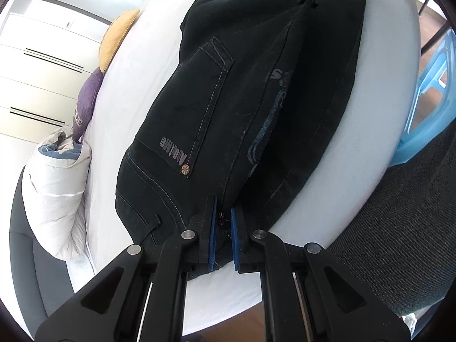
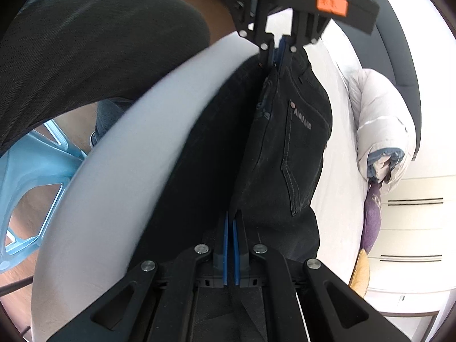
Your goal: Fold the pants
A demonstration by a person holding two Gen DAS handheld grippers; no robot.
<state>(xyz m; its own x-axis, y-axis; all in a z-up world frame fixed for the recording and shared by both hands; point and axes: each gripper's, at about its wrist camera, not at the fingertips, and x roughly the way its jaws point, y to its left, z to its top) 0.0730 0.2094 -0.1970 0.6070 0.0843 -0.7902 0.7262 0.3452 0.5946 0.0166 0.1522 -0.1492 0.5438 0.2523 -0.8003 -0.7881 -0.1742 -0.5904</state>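
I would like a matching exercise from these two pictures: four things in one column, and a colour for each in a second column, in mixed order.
Things:
1. pants
2. round cushion
3. plastic stool
4. sticker on the left tongs

Colours:
A. orange
B. light blue
C. black
D. yellow

Pairs: 1-C, 2-D, 3-B, 4-A

White wardrobe doors point(image 1: 42, 65), a white-sheeted bed point(image 1: 136, 85), a blue plastic stool point(image 2: 31, 176), apparently wooden floor.
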